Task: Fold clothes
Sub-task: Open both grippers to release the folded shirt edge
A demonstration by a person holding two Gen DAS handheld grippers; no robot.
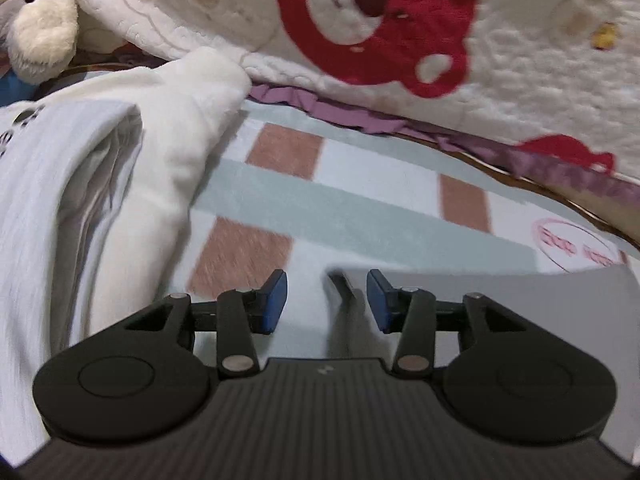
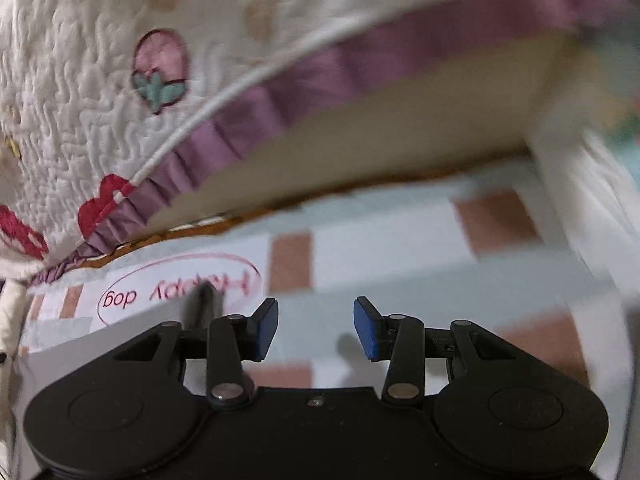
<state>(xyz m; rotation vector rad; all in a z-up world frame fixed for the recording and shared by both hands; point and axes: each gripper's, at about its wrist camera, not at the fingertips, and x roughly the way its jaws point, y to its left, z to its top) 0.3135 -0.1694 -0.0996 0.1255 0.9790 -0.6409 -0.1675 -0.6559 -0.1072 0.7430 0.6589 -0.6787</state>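
Note:
A pale grey garment [image 1: 500, 312] lies flat under my left gripper [image 1: 327, 304], its edge running to the right. That gripper is open, blue pads apart, nothing between them. A stack of folded clothes, light blue-white fabric [image 1: 48, 184] with a fluffy white piece [image 1: 184, 128] on it, sits at the left. My right gripper [image 2: 316, 328] is open and empty over the checked blanket [image 2: 400, 240]. A corner of the same pale grey garment [image 2: 80, 344] shows at its lower left.
A white quilt [image 1: 520, 60] with a red bear and a purple ruffle [image 2: 280, 100] rises behind the work area. A cream plush toy [image 1: 40, 44] lies at the far left. The blanket has a pink "Happy dog" oval [image 2: 180, 288].

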